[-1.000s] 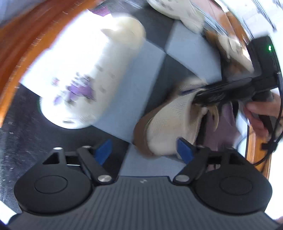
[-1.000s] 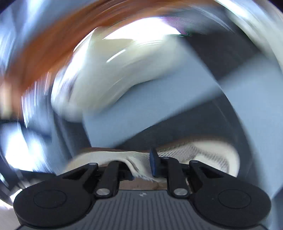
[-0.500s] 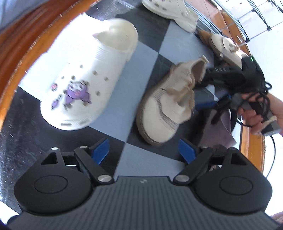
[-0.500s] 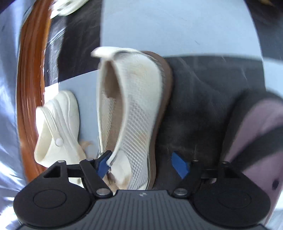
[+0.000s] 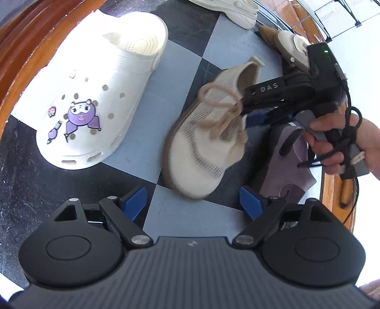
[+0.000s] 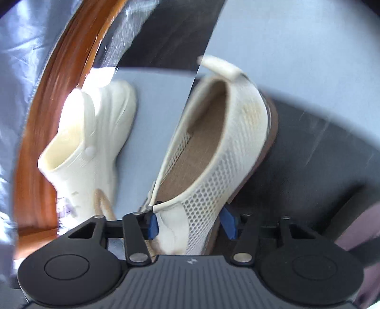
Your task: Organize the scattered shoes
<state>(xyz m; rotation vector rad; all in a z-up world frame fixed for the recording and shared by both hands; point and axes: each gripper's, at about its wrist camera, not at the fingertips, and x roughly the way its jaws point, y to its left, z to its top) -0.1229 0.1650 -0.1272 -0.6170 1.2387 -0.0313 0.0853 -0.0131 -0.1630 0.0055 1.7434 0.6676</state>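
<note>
The right gripper (image 6: 188, 224) has the beige mesh sneaker (image 6: 213, 156) by its side wall near the tongue, blue fingers (image 6: 153, 225) pressed on either side of the mesh, and the shoe sits tilted between them, heel pull-tab pointing away from the camera. From the left wrist view that same sneaker (image 5: 206, 142) lies on the checkered floor mat (image 5: 180, 57), toe towards the camera, tan laces loose across the top, brown sole edge showing along its left side. The right gripper (image 5: 266, 116) reaches in from the right with the person's hand (image 5: 344, 145) wrapped round its handle, a black cord looped over the knuckles.

The left gripper (image 5: 192, 202) hangs just short of the sneaker's toe, its blue fingers (image 5: 134, 200) spread wide with nothing between them.

Just left of the sneaker lies a white clog (image 5: 99, 95) with a purple cartoon charm on its front, toe also towards the camera, apart from the sneaker. In the right wrist view the clog (image 6: 95, 147) shows heel-on beside the sneaker. At the far end of the mat sits a second white clog (image 5: 235, 9), and near it a second beige sneaker (image 5: 292, 45), partly hidden behind the right gripper's body. A lilac sandal (image 5: 287, 156) lies under the right gripper, right of the held sneaker. A brown wooden border (image 5: 35, 52) curves round the mat.
</note>
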